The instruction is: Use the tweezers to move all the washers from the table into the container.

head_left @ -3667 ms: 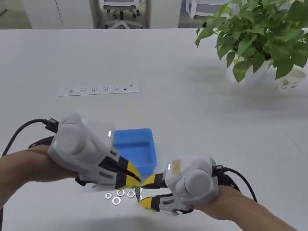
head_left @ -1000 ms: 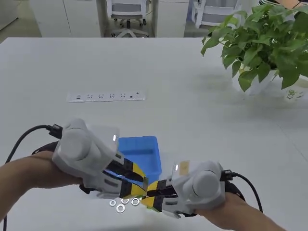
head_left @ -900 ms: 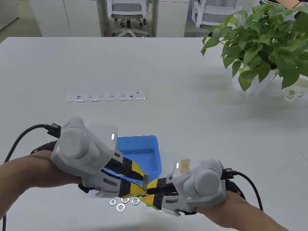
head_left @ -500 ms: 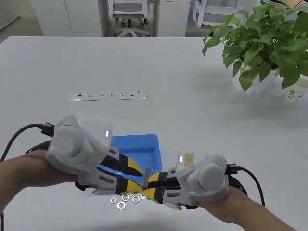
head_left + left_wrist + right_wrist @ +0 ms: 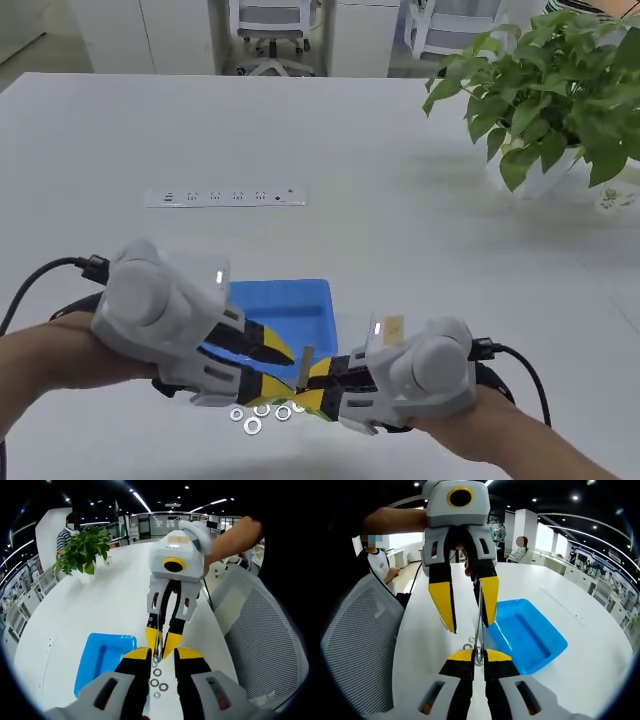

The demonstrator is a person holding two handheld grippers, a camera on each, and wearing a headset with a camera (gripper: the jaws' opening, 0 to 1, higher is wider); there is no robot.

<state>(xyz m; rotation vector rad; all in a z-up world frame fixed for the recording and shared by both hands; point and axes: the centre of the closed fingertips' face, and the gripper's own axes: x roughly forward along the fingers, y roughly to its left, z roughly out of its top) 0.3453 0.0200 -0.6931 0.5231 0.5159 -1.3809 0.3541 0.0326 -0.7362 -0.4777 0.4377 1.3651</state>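
White table (image 5: pixel 400 250) stretches away from the person, with a leafy potted plant (image 5: pixel 545 90) at its far right. A blue container (image 5: pixel 300 300) sits near the person, just behind 2 handheld grippers that face each other. Of these, the left claw (image 5: pixel 470 624) is spread wide and grips nothing. The right claw (image 5: pixel 479 656) is clenched on slim metal tweezers (image 5: pixel 479 612), which point toward the left claw. A white power strip (image 5: pixel 225 197) lies farther back. Small washers (image 5: pixel 157 679) cluster on the table beside the container, under the claws.
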